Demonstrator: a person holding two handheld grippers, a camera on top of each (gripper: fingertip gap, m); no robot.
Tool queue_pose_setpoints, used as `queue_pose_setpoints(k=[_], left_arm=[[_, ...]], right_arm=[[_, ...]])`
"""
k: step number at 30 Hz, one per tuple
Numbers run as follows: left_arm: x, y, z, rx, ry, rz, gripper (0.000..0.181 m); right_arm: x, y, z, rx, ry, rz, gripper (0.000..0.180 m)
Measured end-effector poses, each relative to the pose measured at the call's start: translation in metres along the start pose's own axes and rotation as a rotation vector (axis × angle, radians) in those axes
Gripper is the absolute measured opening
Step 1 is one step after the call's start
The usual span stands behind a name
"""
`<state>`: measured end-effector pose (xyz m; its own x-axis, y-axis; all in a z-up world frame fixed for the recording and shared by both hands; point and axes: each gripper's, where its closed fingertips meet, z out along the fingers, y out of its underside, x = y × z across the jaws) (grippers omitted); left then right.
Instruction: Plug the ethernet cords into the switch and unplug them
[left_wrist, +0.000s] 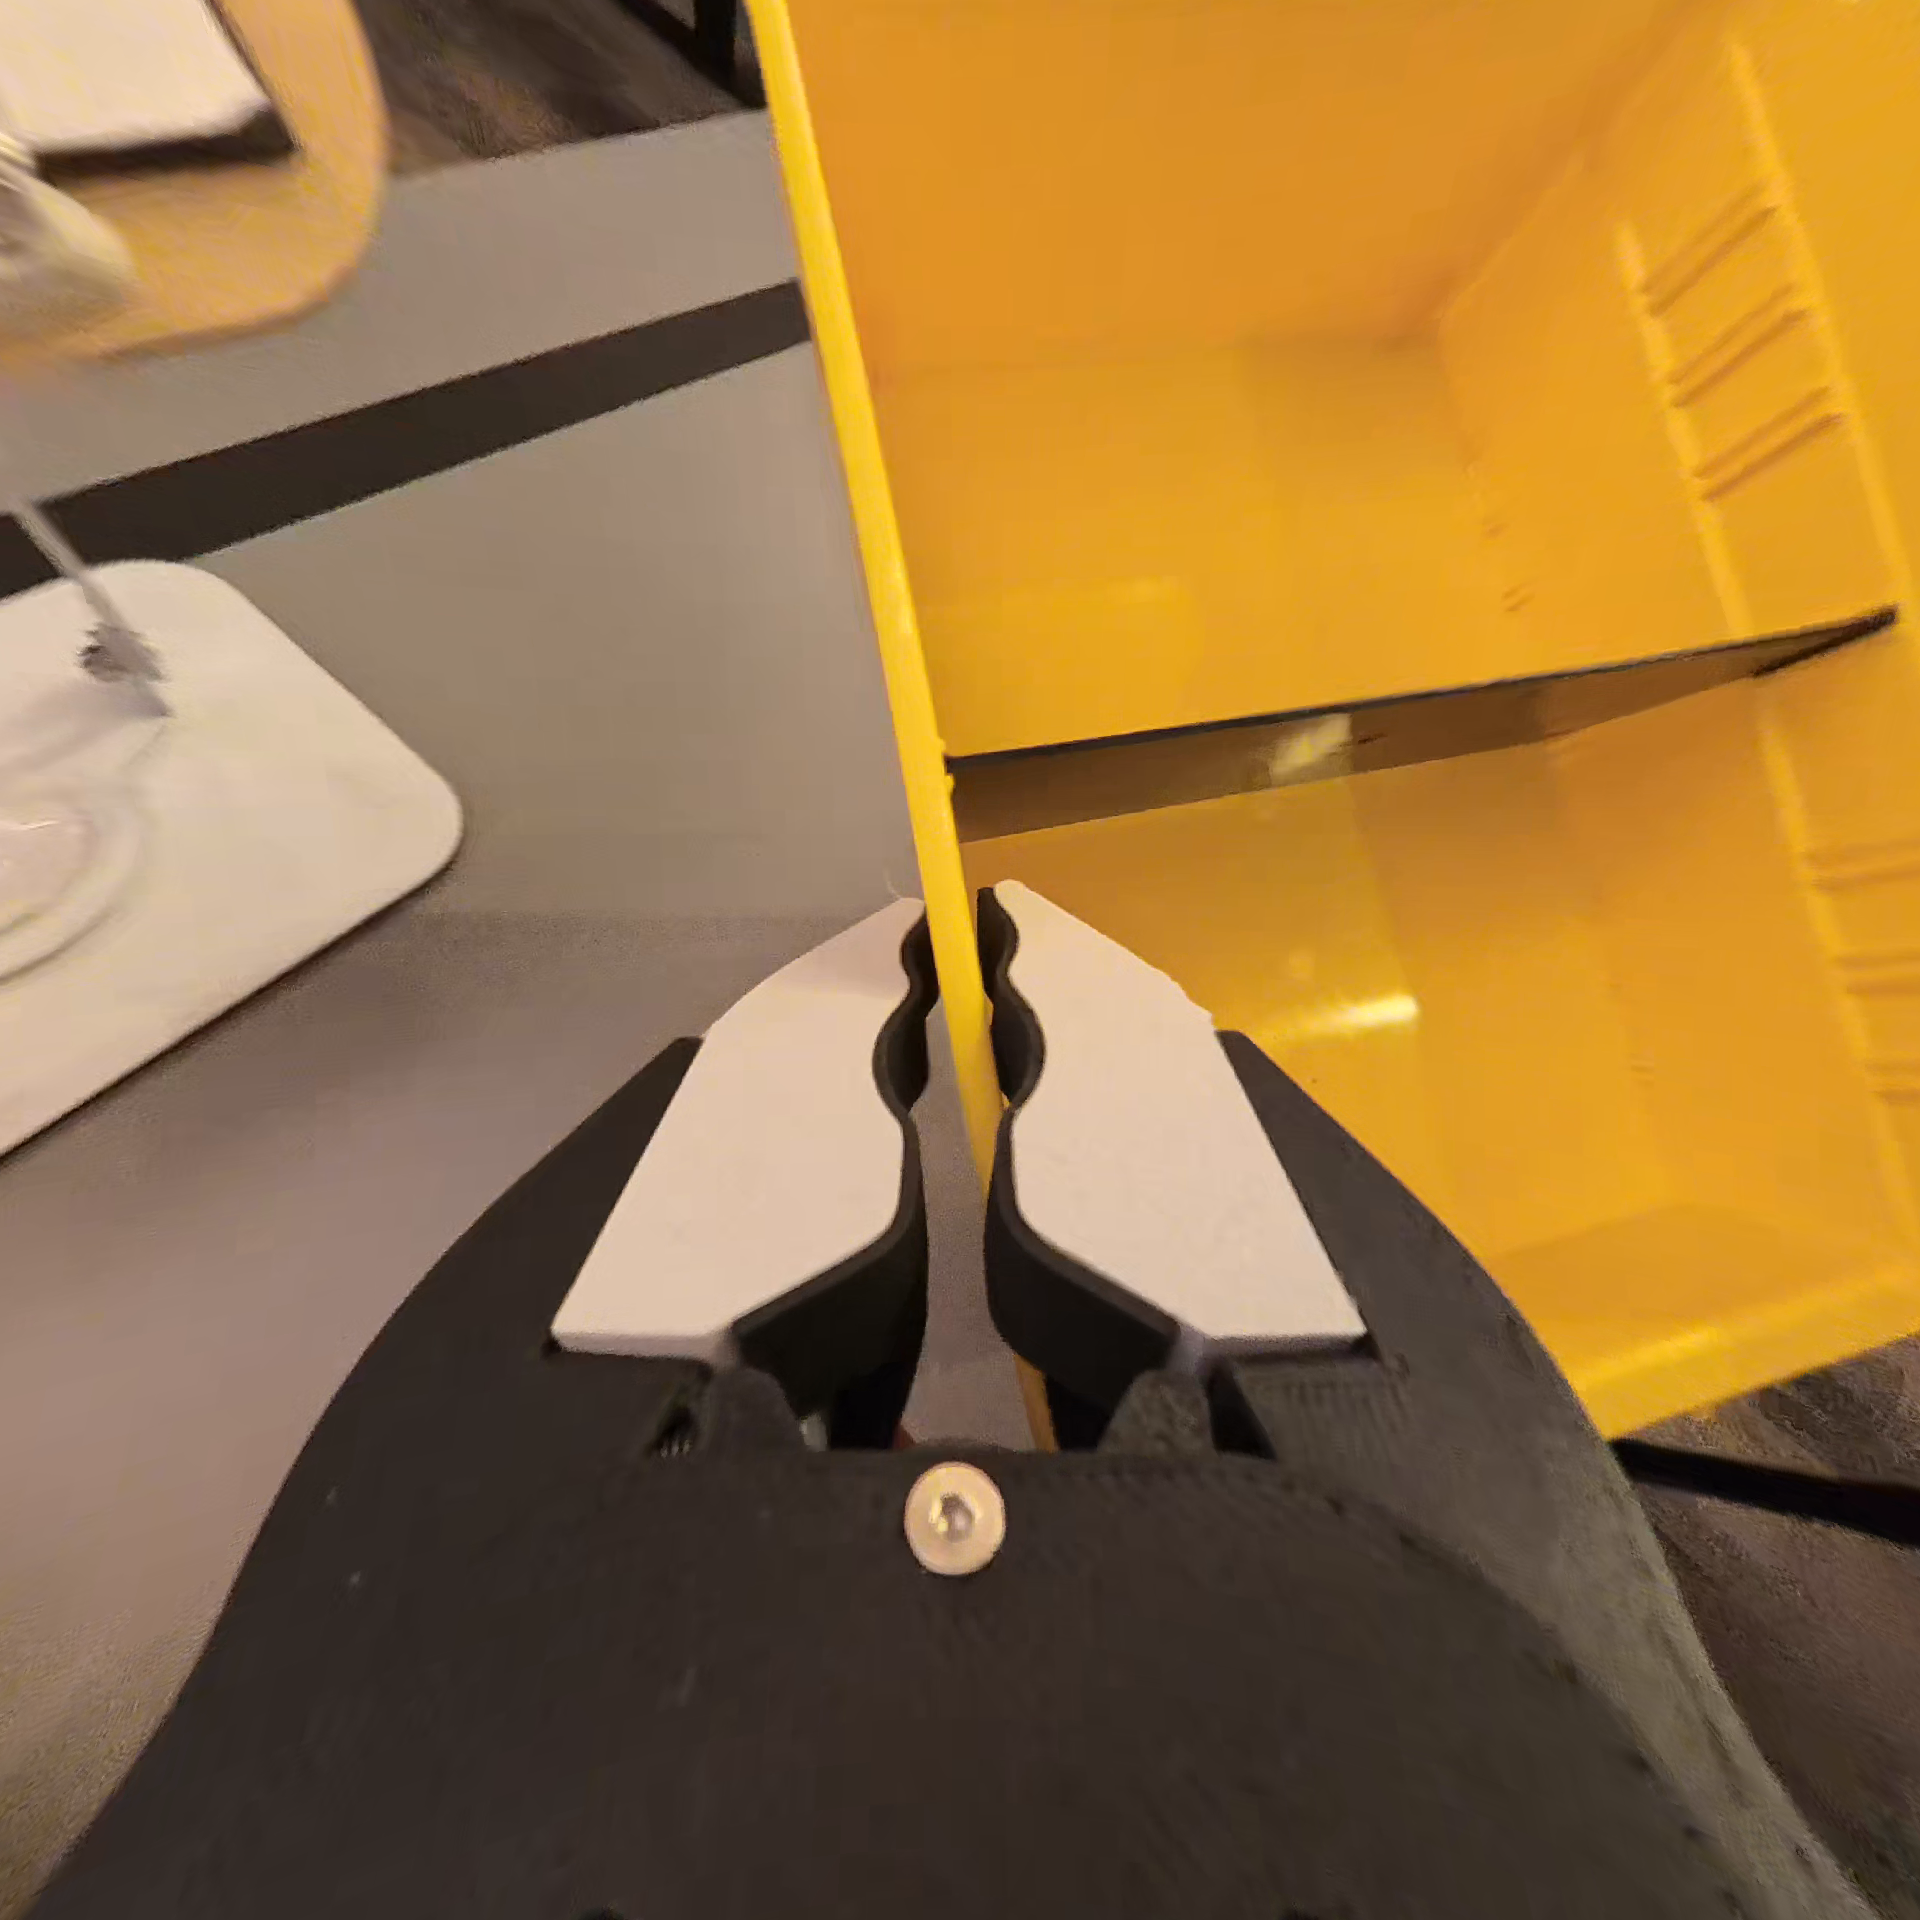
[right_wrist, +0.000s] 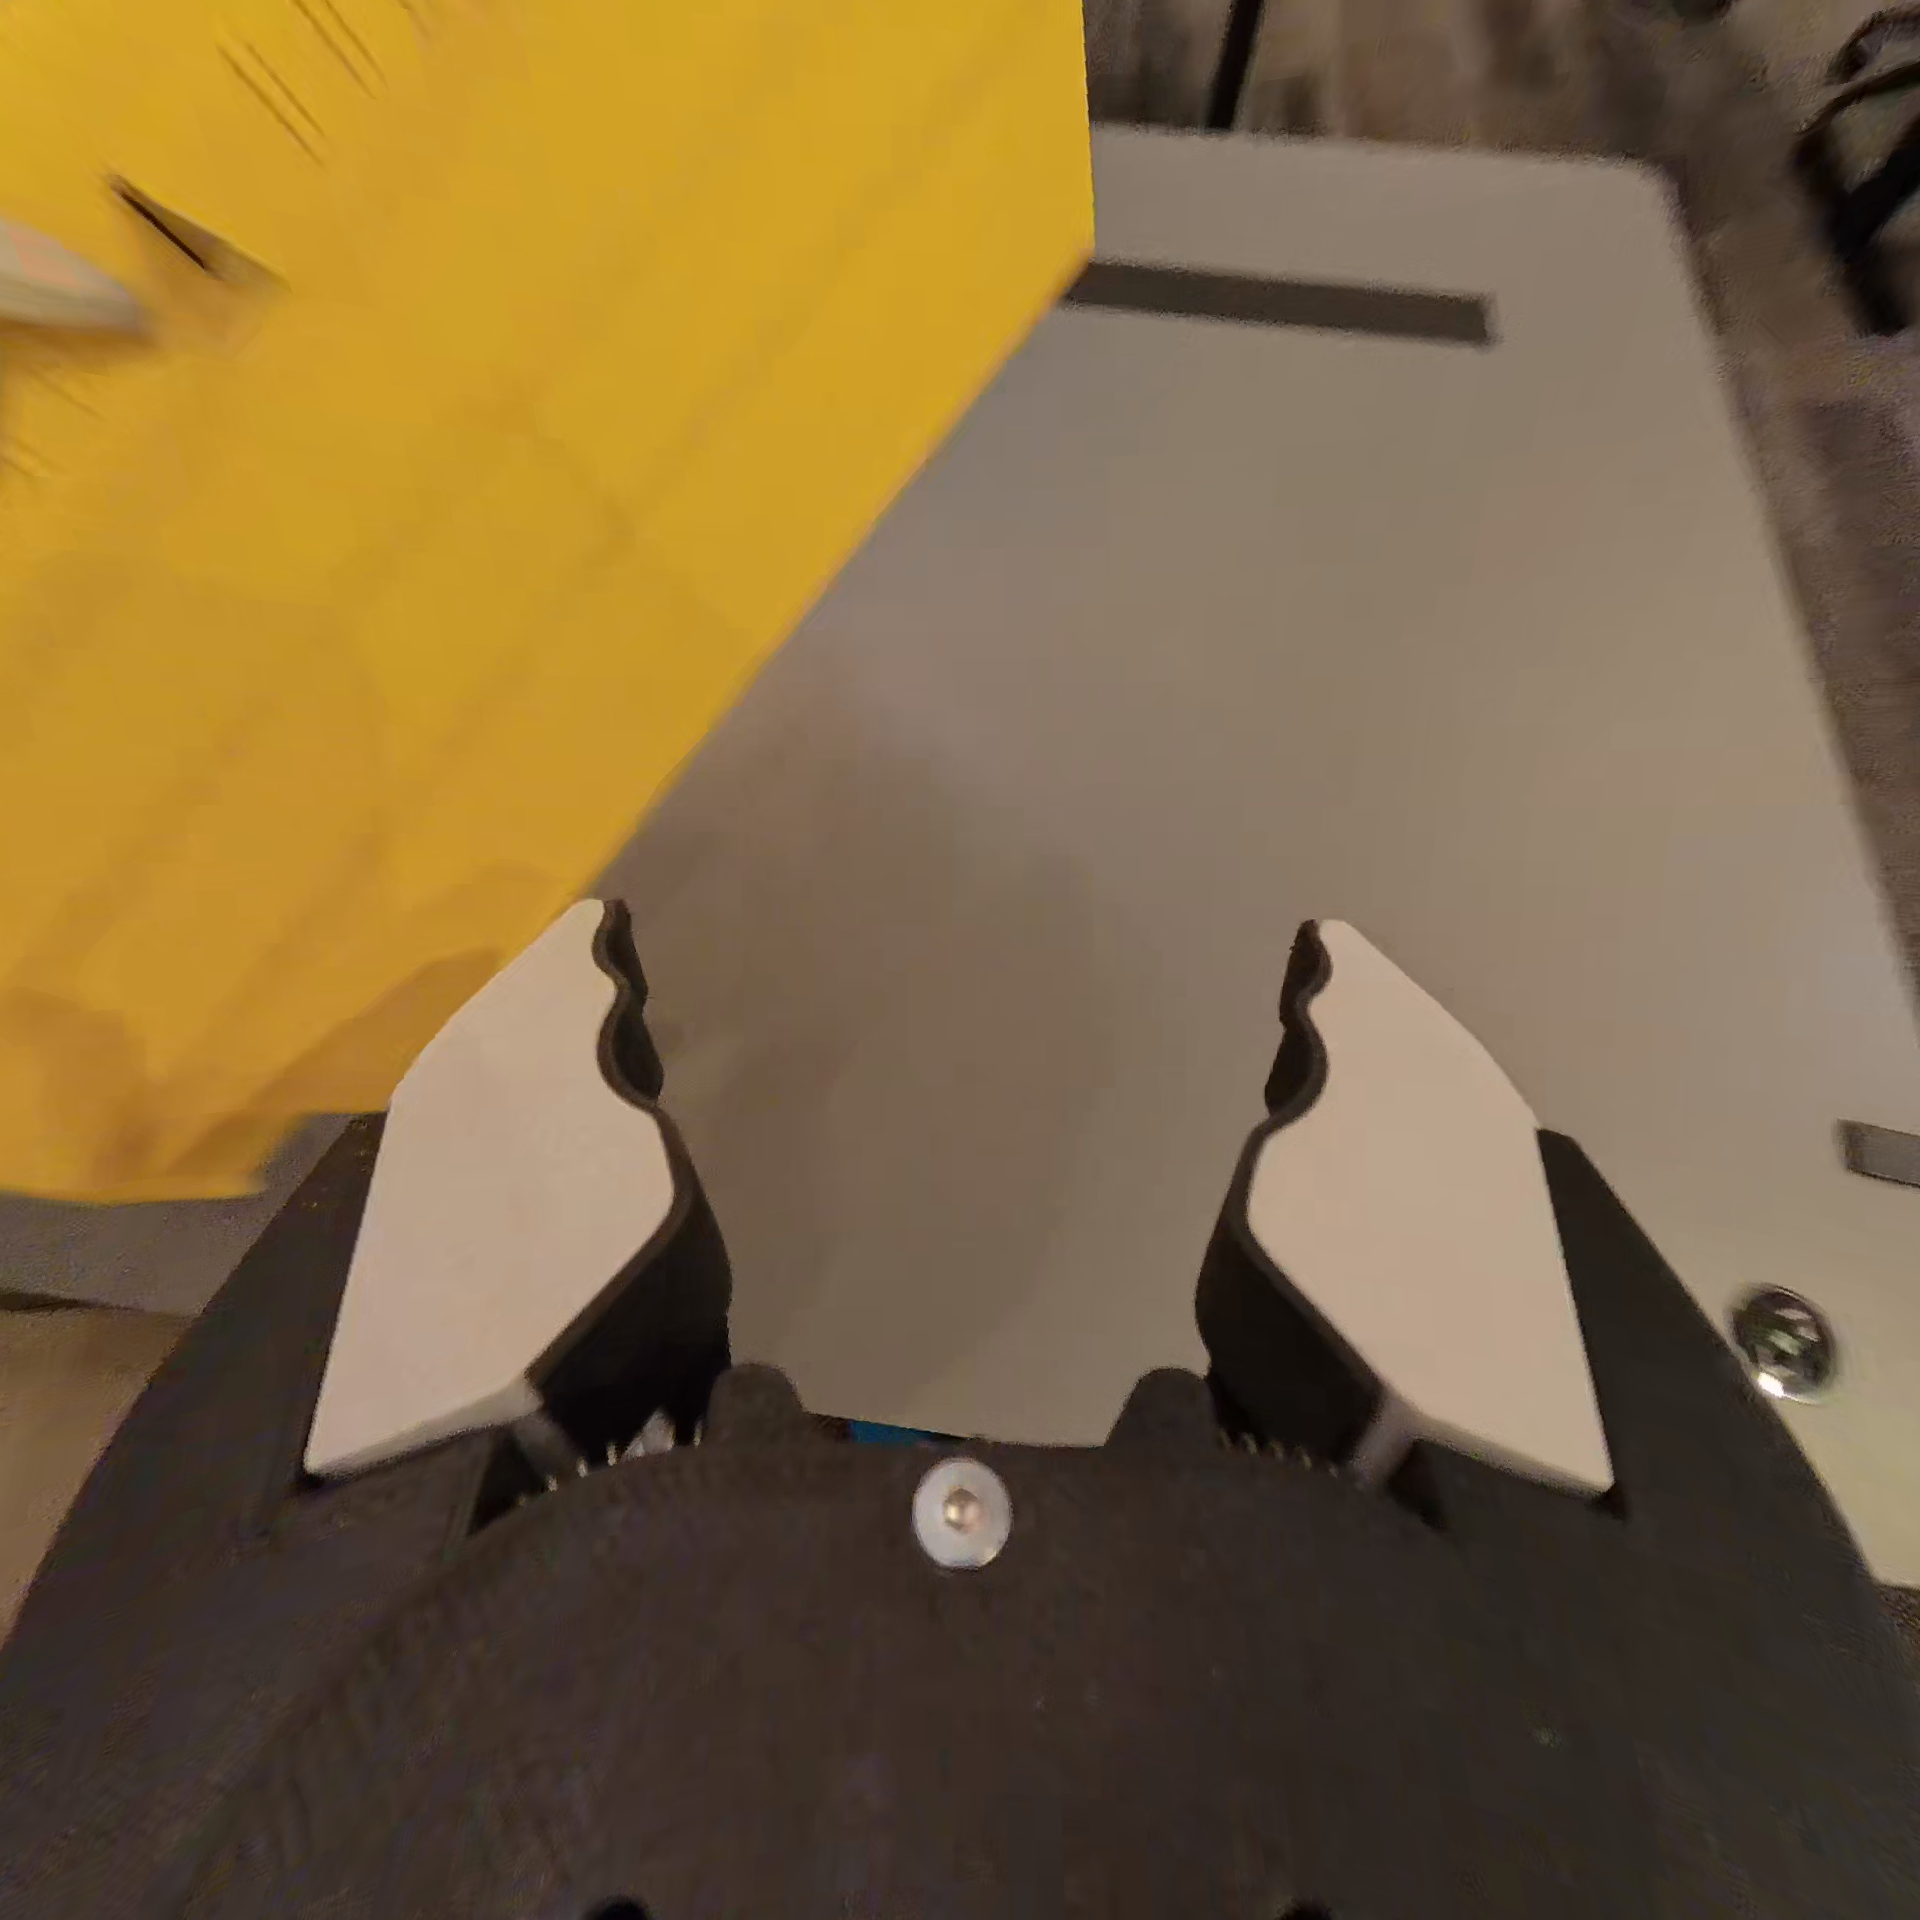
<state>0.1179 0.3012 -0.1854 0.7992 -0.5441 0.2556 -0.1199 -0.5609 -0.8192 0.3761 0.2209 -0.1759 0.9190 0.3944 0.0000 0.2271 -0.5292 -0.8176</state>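
Pinching thin yellow bin (left_wrist: 1299, 520) wall — left gripper (left_wrist: 961, 914).

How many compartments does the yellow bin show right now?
2: an upper compartment and a lower compartment, split by a dark divider. More may lie beyond the frame.

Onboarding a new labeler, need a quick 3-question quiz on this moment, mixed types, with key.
1. True or false: the left gripper is closed on the thin wall of the yellow bin.
2. Multiple choice: the right gripper is (A) clamping a cable, (B) open with nothing between its fingers, (C) closed on the bin.
3. Fill in: a dark ____ splits the inside of the bin into two compartments.

Key: 1 true; 2 B; 3 divider. No switch or ethernet cords show in either view. The grey table lies below the right gripper.
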Motion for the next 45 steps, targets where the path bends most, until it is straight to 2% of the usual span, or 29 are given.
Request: queue_pose_setpoints(k=[1,4,7,11,14,16,19,21,25,28,30,31,33,34,37,39,40,41,45], left_arm=[[0.006,0.005,0.020,-0.021,0.010,-0.034,0.008],[0.024,0.028,0.073,-0.124,0.011,-0.091,0.010],[0.039,0.047,0.110,-0.179,-0.018,-0.160,0.015],[0.059,0.039,0.127,-0.119,0.002,-0.291,0.023],[0.086,0.034,0.126,-0.055,0.144,-0.402,0.039],[0.105,0.035,0.117,-0.050,0.253,-0.431,0.048],[0.113,0.032,0.083,-0.001,0.316,-0.373,0.058],[0.100,0.036,0.050,0.019,0.279,-0.269,0.071],[0.040,0.078,-0.008,-0.036,0.081,-0.087,0.094],[-0.011,0.120,-0.033,-0.149,-0.051,-0.028,0.110],[-0.031,0.146,-0.041,-0.219,-0.057,-0.105,0.120],[-0.036,0.152,-0.045,-0.236,-0.049,-0.123,0.121],[-0.059,0.160,-0.049,-0.233,-0.156,-0.020,0.124],[-0.074,0.165,-0.049,-0.244,-0.236,-0.023,0.113],[-0.098,0.188,-0.050,-0.389,-0.373,0.050,0.101],[-0.099,0.187,-0.045,-0.351,-0.350,0.026,0.094],[-0.104,0.184,-0.045,-0.324,-0.376,0.003,0.090],[-0.104,0.184,-0.045,-0.317,-0.379,0.005,0.089],[-0.109,0.181,-0.044,-0.272,-0.403,-0.005,0.091]], right_arm=[[0.003,-0.002,-0.009,0.024,0.021,-0.007,0.114],[-0.006,0.000,-0.020,0.021,0.011,-0.028,0.112],[-0.026,-0.002,-0.017,0.027,-0.054,-0.037,0.112],[-0.041,0.006,0.003,-0.014,-0.076,-0.068,0.114],[-0.050,0.010,0.018,-0.022,-0.109,-0.086,0.114],[-0.053,0.009,0.022,-0.019,-0.103,-0.098,0.113],[-0.070,-0.001,0.018,0.019,-0.127,-0.143,0.111],[-0.100,-0.011,0.016,0.053,-0.202,-0.186,0.116],[-0.187,-0.023,0.025,0.099,-0.342,-0.347,0.146],[-0.246,-0.024,0.047,0.090,-0.427,-0.402,0.146],[-0.279,-0.020,0.066,0.058,-0.520,-0.385,0.146],[-0.287,-0.014,0.082,0.023,-0.528,-0.394,0.146],[-0.300,0.005,0.109,-0.061,-0.575,-0.395,0.146],[-0.302,0.010,0.121,-0.071,-0.583,-0.390,0.146],[-0.287,0.034,0.157,-0.153,-0.538,-0.407,0.146],[-0.272,0.049,0.176,-0.183,-0.476,-0.467,0.145],[-0.258,0.054,0.189,-0.209,-0.372,-0.451,0.133],[-0.251,0.060,0.197,-0.240,-0.323,-0.444,0.138],[-0.255,0.069,0.198,-0.241,-0.403,-0.397,0.139]])
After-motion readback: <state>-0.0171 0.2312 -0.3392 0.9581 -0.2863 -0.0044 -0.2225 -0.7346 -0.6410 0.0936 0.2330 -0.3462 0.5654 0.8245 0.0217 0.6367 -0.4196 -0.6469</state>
